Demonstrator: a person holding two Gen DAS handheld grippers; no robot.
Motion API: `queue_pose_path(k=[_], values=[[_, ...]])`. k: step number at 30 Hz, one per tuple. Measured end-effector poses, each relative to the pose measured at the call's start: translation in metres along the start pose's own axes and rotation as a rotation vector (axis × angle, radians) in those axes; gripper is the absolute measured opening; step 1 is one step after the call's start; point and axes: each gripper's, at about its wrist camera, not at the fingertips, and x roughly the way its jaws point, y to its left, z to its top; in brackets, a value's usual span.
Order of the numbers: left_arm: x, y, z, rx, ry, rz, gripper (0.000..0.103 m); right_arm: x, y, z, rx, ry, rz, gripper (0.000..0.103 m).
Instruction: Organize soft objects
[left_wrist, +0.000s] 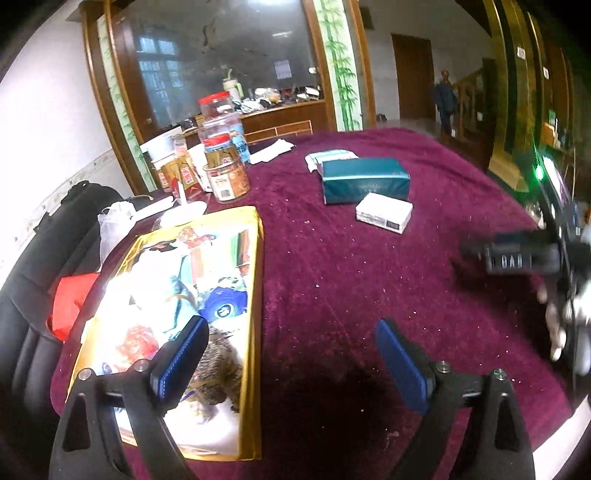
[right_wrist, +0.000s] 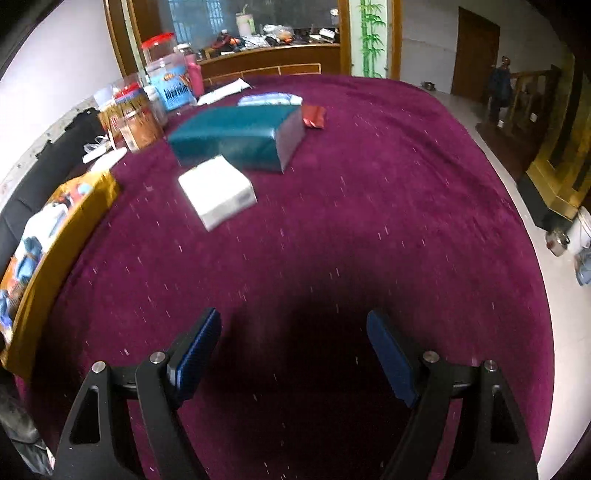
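Observation:
A gold box (left_wrist: 255, 295) at the table's left holds several soft things: a brown furry toy (left_wrist: 221, 380), a blue cap-like toy (left_wrist: 225, 302), and white and red pieces. My left gripper (left_wrist: 291, 347) is open and empty, its left finger over the box's right edge. My right gripper (right_wrist: 293, 343) is open and empty above bare maroon cloth; it shows at the right edge of the left wrist view (left_wrist: 517, 258). A white tissue pack (right_wrist: 218, 192), a teal pack (right_wrist: 240, 136), a pale blue pack (right_wrist: 269, 99) and a small red packet (right_wrist: 314, 116) lie ahead.
Jars and bottles (left_wrist: 225, 173) crowd the table's far left corner. A black chair (left_wrist: 33, 295) with a red bag (left_wrist: 70, 306) stands left of the table. The maroon tablecloth (right_wrist: 369, 221) ends at the round edge on the right, with floor beyond.

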Motion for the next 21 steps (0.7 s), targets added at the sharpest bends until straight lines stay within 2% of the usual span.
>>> queue_pose_path(k=[8, 11, 15, 21], values=[[-0.014, 0.017, -0.004, -0.05, -0.037, 0.01, 0.095, 0.02, -0.011, 0.006, 0.05, 0.001, -0.114, 0.081], [-0.019, 0.025, -0.005, -0.07, -0.054, 0.02, 0.096, 0.023, -0.007, 0.006, 0.026, 0.009, -0.137, 0.085], [-0.019, 0.033, -0.005, -0.094, -0.065, 0.026, 0.096, 0.027, -0.009, 0.008, 0.036, 0.028, -0.184, 0.103], [-0.019, 0.038, -0.006, -0.106, -0.067, 0.026, 0.097, 0.026, -0.012, 0.004, 0.068, 0.025, -0.171, 0.103]])
